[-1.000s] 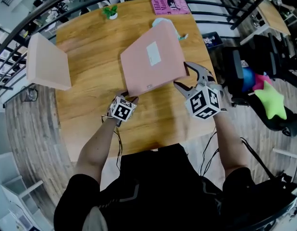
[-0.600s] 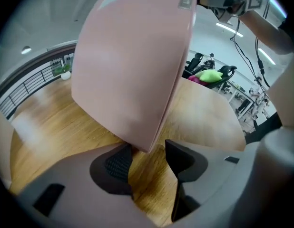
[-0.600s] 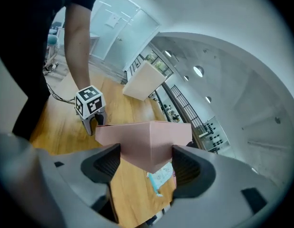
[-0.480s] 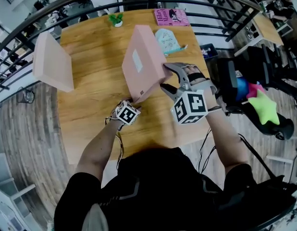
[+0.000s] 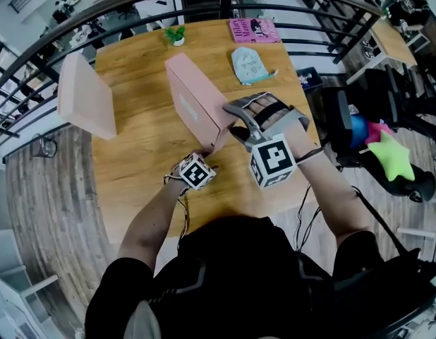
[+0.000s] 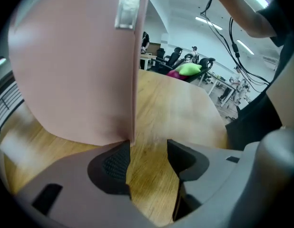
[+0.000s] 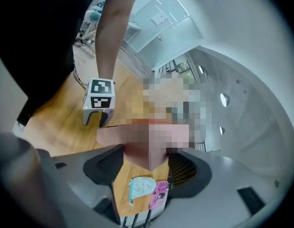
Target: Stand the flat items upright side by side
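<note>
A flat pink box point(image 5: 193, 108) stands on its edge in the middle of the wooden table point(image 5: 140, 154). My right gripper point(image 5: 231, 119) is clamped on its near right corner. In the right gripper view the jaws point(image 7: 145, 152) have just been closing, with the box corner point(image 7: 119, 134) between the pads. My left gripper point(image 5: 209, 154) sits at the box's near bottom corner. Its jaws point(image 6: 148, 148) have just been opening, with only table between them. The box edge point(image 6: 132, 80) rises just beyond the left fingertip. A second pink box point(image 5: 84, 97) stands upright at the table's left edge.
At the table's far side lie a pink book point(image 5: 255, 30), a light-blue pouch point(image 5: 250, 66) and a small potted plant point(image 5: 176, 34). A black railing point(image 5: 34, 62) curves round the table. To the right stands a chair with a green star cushion point(image 5: 391, 157).
The middle pink box has swung from a tilted, face-up lean onto its edge. My right gripper rolled and moved left with it. The left gripper shifted a little to the right.
</note>
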### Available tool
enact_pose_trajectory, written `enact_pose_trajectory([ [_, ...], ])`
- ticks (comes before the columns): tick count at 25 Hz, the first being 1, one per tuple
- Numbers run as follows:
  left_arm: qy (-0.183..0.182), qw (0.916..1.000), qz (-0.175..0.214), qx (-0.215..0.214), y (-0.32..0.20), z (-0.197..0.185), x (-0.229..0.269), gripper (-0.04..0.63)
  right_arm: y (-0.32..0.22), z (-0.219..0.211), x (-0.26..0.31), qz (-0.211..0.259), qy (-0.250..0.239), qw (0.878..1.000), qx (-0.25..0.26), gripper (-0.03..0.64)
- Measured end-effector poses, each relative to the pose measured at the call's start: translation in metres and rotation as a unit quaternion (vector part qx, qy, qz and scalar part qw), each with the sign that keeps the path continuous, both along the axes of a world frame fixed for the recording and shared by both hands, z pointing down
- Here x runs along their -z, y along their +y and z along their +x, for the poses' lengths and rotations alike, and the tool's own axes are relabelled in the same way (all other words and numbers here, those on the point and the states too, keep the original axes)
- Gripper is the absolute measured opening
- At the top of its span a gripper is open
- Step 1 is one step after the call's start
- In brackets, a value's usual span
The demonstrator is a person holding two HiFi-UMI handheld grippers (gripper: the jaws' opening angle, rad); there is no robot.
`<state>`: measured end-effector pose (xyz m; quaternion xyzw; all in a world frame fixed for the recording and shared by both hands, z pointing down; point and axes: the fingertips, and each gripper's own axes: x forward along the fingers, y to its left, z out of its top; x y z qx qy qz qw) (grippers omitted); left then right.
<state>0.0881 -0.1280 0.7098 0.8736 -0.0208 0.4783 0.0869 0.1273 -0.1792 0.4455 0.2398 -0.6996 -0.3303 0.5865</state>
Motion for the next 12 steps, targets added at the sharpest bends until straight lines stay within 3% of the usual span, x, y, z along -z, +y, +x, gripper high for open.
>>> enact_pose_trajectory([
  [7, 0.093, 0.9908, -0.014, 0.096, -0.012, -0.019, 0.054, 0.261, 0.0, -0.017, -0.001, 0.003, 0.006, 1.0, 0.021, 0.302],
  [10, 0.136, 0.9846, 0.005, 0.11, -0.012, -0.03, 0.092, 0.261, 0.002, -0.016, -0.003, 0.0, 0.001, 1.0, 0.018, 0.304],
  [12, 0.175, 0.9743, 0.04, 0.136, -0.021, -0.04, 0.126, 0.259, 0.003, -0.015, -0.002, 0.0, -0.011, 1.0, 0.009, 0.31],
])
